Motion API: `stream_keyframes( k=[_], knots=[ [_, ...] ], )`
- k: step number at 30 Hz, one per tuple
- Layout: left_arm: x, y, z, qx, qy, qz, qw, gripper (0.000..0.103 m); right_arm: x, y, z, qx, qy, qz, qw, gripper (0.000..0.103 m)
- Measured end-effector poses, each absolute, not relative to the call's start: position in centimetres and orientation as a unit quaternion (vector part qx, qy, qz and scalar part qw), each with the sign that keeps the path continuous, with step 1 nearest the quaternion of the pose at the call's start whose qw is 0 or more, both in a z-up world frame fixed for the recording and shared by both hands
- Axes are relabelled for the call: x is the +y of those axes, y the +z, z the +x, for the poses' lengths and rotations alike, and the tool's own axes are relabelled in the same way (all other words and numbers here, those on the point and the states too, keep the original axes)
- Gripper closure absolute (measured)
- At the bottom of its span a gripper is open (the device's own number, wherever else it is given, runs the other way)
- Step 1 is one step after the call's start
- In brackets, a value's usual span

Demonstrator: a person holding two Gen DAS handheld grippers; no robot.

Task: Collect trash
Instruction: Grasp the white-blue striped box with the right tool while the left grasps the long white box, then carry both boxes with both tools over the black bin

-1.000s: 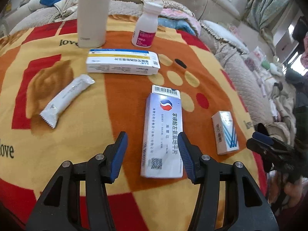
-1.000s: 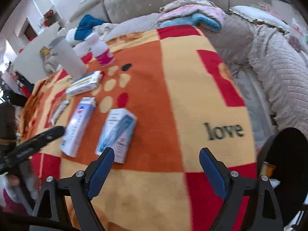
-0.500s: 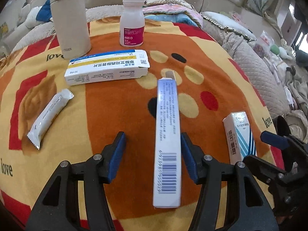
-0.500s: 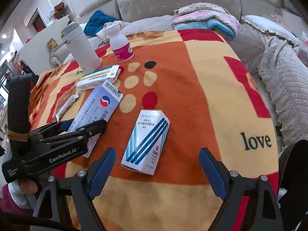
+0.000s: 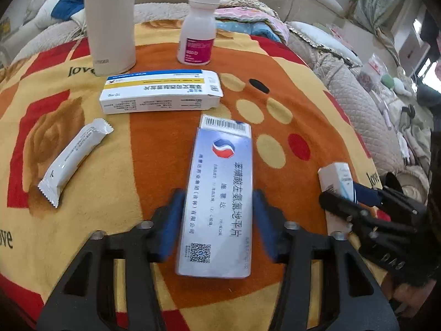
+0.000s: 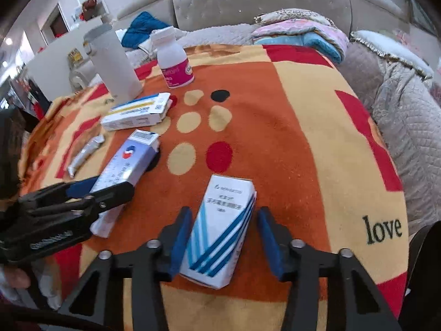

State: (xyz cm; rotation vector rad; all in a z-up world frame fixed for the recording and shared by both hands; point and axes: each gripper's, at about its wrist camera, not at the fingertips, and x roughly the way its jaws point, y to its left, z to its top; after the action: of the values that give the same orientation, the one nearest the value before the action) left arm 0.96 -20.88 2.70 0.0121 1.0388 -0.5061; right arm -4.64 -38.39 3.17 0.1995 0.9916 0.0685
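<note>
Your left gripper (image 5: 219, 220) has its jaws around the long box (image 5: 219, 193), grip uncertain; your right gripper (image 6: 223, 237) straddles the striped box (image 6: 220, 229) unclosed, blanket (image 6: 289, 138) at 12 o'clock. Light crushable card: pinch long sides mid-length

tumbler (image 5: 110, 22): top cut by frame edge | bottle (image 5: 198, 31) label: blurred | striped box (image 5: 337, 179): partly behind right gripper (image 5: 366, 201)

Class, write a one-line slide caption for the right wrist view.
Right gripper straddles a blue-striped medicine box on a patterned blanket.
</note>
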Motion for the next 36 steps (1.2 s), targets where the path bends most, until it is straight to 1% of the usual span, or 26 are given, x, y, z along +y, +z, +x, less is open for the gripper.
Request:
stream_keyframes(
  k=[3,9,20,21,24,30,32,34,35,36],
  knots=[
    [-20.9,2.9,0.5,0.493,-0.253,-0.012,0.832,0.057,-39.3,3.8,-5.8,0.465,0.05,0.119,0.876,0.071],
    [-21.9,5.4,-1.5,0.471,-0.287,-0.035,0.833,0.057,-41.1,6.0,-9.2,0.43,0.066,0.146,0.889,0.071],
    [-24.8,5.6,-3.3,0.479,-0.298,-0.032,0.825,0.057,-44.7,6.6,-12.5,0.432,0.038,0.167,0.885,0.072],
    [-25.0,5.7,-3.3,0.477,-0.298,-0.03,0.826,0.057,-44.9,6.5,-12.5,0.437,0.04,0.169,0.883,0.071],
    [-25.2,6.0,-3.6,0.474,-0.294,-0.026,0.83,0.057,-45.1,6.5,-12.4,0.433,0.043,0.184,0.882,0.052],
    [-24.3,6.0,-3.7,0.472,-0.281,-0.027,0.835,0.057,-42.4,5.8,-9.5,0.437,0.04,0.165,0.883,0.052],
    [-23.8,5.8,-3.6,0.476,-0.275,-0.03,0.835,0.057,-41.7,5.1,-8.3,0.442,0.036,0.158,0.882,0.052],
    [-23.5,5.8,-3.7,0.478,-0.274,-0.031,0.834,0.057,-40.9,4.2,-7.1,0.452,0.026,0.137,0.881,0.062],
    [-23.4,5.8,-3.8,0.478,-0.273,-0.032,0.834,0.057,-40.8,3.7,-6.8,0.457,0.023,0.13,0.88,0.062],
    [-23.3,5.9,-3.8,0.477,-0.274,-0.032,0.835,0.057,-41.0,3.6,-6.9,0.452,0.026,0.136,0.882,0.064]
  ],
)
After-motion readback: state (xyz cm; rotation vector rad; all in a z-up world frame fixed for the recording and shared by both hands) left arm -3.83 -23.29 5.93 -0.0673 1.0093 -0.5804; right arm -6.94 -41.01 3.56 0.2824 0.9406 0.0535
